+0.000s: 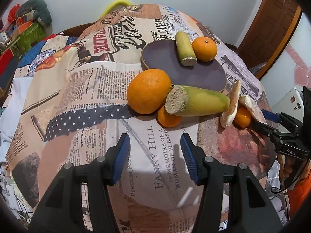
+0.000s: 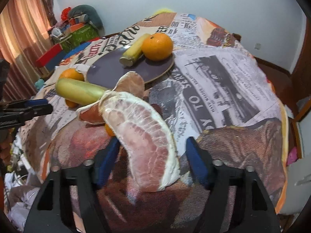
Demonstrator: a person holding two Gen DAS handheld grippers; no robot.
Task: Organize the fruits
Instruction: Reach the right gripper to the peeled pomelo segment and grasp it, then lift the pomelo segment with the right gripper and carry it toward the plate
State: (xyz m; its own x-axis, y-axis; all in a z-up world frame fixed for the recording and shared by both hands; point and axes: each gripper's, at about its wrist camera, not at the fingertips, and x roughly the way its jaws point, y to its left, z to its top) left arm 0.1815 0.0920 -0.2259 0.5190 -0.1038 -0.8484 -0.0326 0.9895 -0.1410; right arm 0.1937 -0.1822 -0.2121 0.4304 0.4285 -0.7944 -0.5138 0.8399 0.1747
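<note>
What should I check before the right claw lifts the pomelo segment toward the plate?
1. Segment lies between the right claw fingers: ok.
2. Grip made: not ok; gaps show on both sides of the segment.
3. Left claw is out of the way: ok; open, empty, over the cloth.
4. Room on the plate: ok; only a cane piece and an orange sit at its far side.
5. Segment is free of its neighbours: cannot tell; its far end meets a second segment.

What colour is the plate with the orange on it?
The plate is dark purple with a tan rim, clearest in the left wrist view.
</note>
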